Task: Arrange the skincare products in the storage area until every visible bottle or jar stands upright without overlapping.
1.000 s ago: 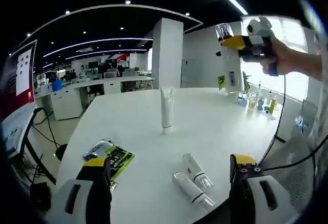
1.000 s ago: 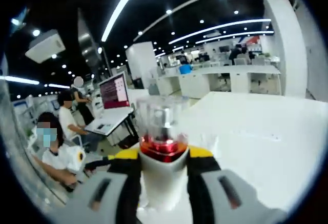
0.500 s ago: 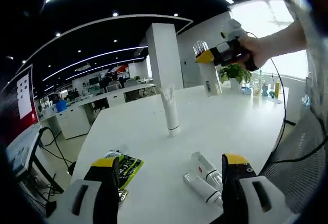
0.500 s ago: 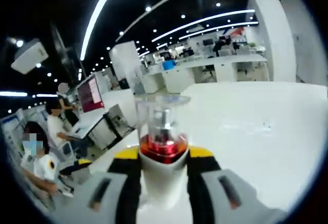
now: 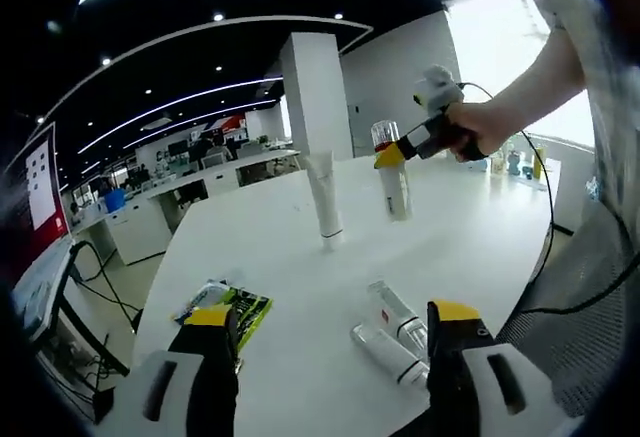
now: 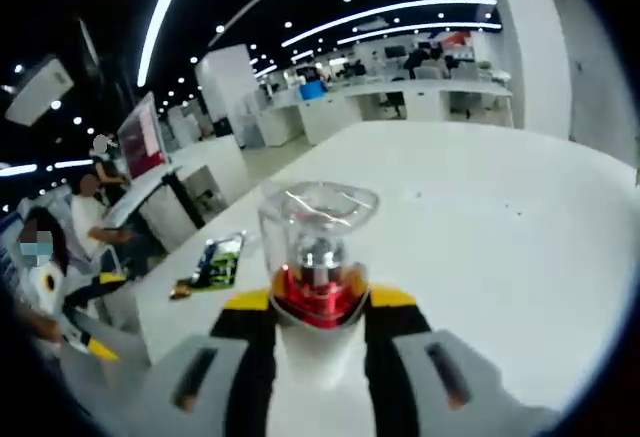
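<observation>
Across a big open office stretches a long white table [image 5: 470,247], the largest thing in both views. On its near-left part, seen in the left gripper view, lies a flat green and black packet [image 5: 232,312], with a smaller blue and white sachet [image 5: 200,294] touching its far side. Farther out, near the middle of the table, a tall white tube [image 5: 323,197] stands upright on its cap. Near the front edge, two small white bottles with clear caps lie on their sides, just beside each other: one with a red label [image 5: 393,312], and a plainer one [image 5: 388,351] nearer the camera.

The left gripper [image 5: 325,332] hovers above the near edge with its jaws spread wide and nothing between them; the lying bottles sit ahead of its right jaw.

The right gripper [image 6: 320,302] is clenched on a white pump bottle [image 6: 316,287] with a red collar and a clear cap. A person's hand [image 5: 470,129] holds that gripper so the bottle hangs upright above the table, right of the standing tube.
</observation>
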